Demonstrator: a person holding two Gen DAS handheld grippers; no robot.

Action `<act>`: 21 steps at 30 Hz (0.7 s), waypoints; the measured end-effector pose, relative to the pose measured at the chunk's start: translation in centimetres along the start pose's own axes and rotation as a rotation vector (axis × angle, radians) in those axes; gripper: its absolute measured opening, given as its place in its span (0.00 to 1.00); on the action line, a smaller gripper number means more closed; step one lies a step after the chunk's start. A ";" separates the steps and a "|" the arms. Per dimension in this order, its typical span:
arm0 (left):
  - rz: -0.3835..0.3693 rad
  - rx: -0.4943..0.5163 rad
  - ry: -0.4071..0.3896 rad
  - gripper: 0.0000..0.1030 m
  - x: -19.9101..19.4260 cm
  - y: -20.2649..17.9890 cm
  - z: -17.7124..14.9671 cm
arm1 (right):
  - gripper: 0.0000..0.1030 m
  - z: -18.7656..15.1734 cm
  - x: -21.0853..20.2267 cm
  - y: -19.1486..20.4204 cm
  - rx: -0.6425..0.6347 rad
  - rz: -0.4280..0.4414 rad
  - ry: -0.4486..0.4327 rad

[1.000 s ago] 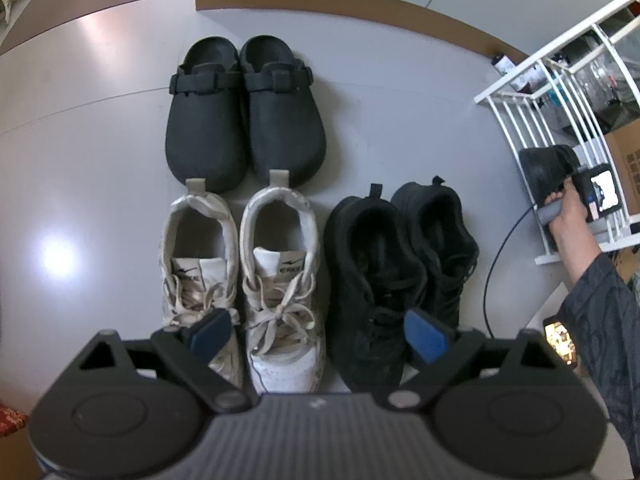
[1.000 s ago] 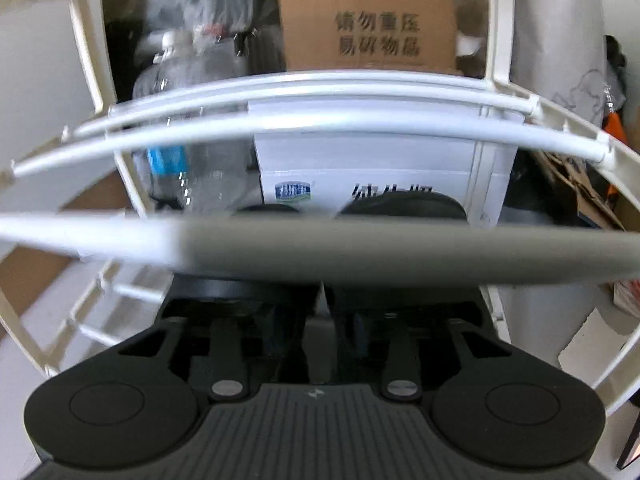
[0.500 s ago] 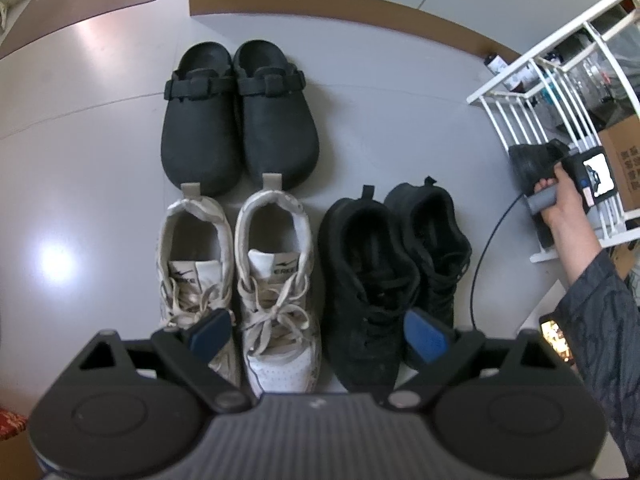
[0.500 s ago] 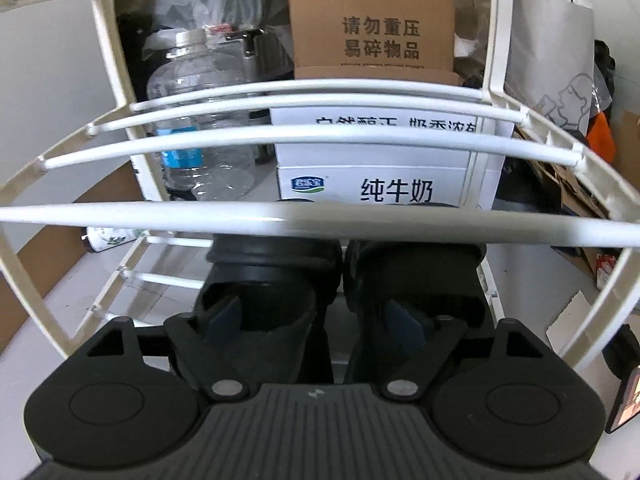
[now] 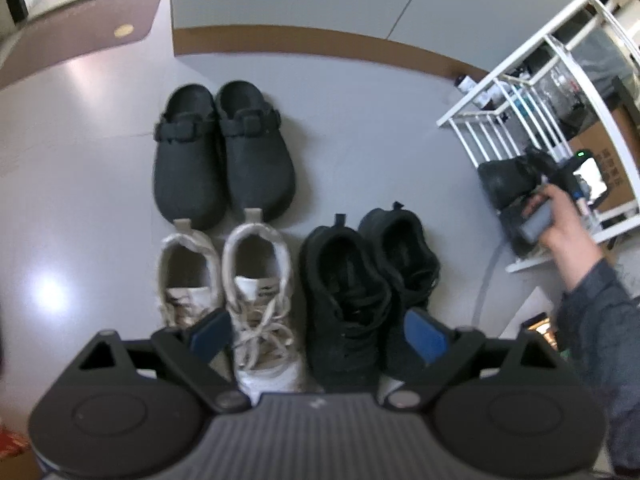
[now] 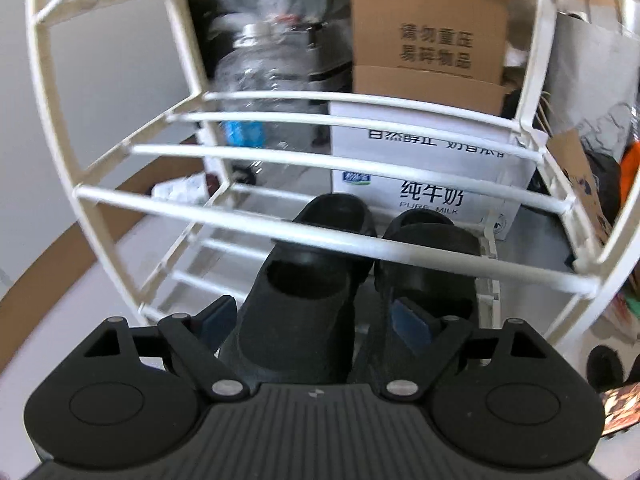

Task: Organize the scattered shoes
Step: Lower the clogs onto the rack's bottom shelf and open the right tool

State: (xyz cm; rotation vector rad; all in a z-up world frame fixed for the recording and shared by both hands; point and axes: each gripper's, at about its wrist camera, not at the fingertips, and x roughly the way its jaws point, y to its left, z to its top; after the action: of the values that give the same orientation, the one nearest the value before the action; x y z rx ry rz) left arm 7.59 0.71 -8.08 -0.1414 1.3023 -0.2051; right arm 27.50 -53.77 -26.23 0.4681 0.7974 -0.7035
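The floor [image 5: 360, 92] is smooth and grey, with a bright spot of light on the left. A brown mat [image 5: 80, 40] lies far off at the top left, and a brown strip runs along the foot of the grey wall.

Three pairs of shoes stand in neat rows on the floor. The black clogs [image 5: 222, 148] are at the back. In front of them are the white sneakers [image 5: 232, 288], and just beside those, to the right, are the black sneakers [image 5: 360, 288]. The pairs touch or nearly touch each other. There is lots of bare floor on the left and between the shoes and the white rack [image 5: 532, 92].

The left tongs [image 5: 318, 336] hang above the sneakers, wide open, with nothing in them. Their body hides the toes of both sneaker pairs.

On the right, a hand [image 5: 568, 224] holds the other tool at the rack. It is blurry there.

In the right wrist view, black slippers [image 6: 304, 300] sit side by side on the low shelf [image 6: 490, 280] of the rack. The right tongs [image 6: 316, 316] have just been opening. Their pads stand wide, one beside the left slipper and one over the right slipper, not squeezing. A white bar crosses in front of the slippers. Behind the rack are a water bottle [image 6: 260, 76], a milk box [image 6: 432, 176] and a cardboard box [image 6: 432, 36].
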 end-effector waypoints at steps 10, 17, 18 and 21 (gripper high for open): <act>0.003 -0.008 -0.038 0.92 -2.8 0.5 -1.5 | 0.86 1.9 -8.3 -1.7 -0.216 0.076 0.042; 0.011 -0.003 -0.053 0.92 -3.8 1.2 -2.3 | 0.86 3.6 -15.1 -3.9 -0.290 0.168 0.020; 0.006 -0.005 -0.053 0.92 -4.0 1.4 -2.3 | 0.86 3.5 -16.1 -4.2 -0.296 0.185 0.021; -0.009 -0.009 -0.071 0.92 -5.1 1.7 -2.5 | 0.86 2.8 -18.9 -5.7 -0.293 0.238 0.026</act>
State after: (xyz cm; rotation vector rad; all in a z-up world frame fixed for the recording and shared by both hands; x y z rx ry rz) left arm 3.98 3.54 -4.33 -0.1603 1.2323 -0.2001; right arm 15.37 -52.04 -10.44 0.2996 0.8374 -0.3532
